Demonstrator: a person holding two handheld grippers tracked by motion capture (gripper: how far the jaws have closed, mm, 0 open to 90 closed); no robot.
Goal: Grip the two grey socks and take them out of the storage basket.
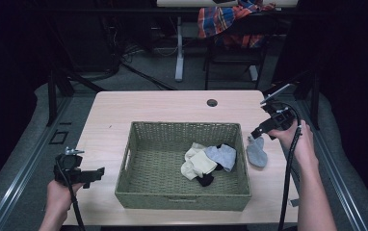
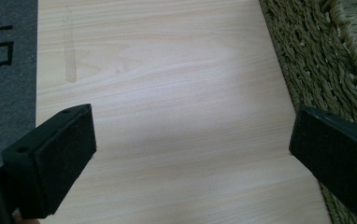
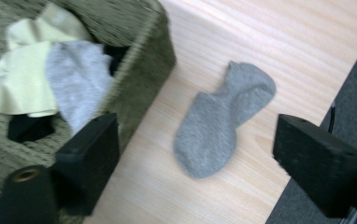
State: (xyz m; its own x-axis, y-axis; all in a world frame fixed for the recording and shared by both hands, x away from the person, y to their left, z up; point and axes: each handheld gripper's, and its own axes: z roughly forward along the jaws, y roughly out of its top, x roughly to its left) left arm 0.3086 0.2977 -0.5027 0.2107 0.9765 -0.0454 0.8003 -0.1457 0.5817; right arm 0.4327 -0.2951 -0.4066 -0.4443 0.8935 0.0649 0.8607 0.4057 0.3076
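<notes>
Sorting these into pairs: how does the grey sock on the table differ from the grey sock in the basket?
The grey sock on the table lies alone and flat, spread out on bare wood; the grey sock in the basket is bunched, draped over yellow socks. The table one looks darker, the basket one paler. Both are short grey socks.

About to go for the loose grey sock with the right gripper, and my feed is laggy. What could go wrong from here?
1. The grey sock lies flat on the table, so the open right gripper may pinch too little fabric and slip off.
2. The sock sits close to the woven basket wall; one jaw could catch the rim.
3. It also lies near the table's right edge, so a nudge might push it off.
</notes>
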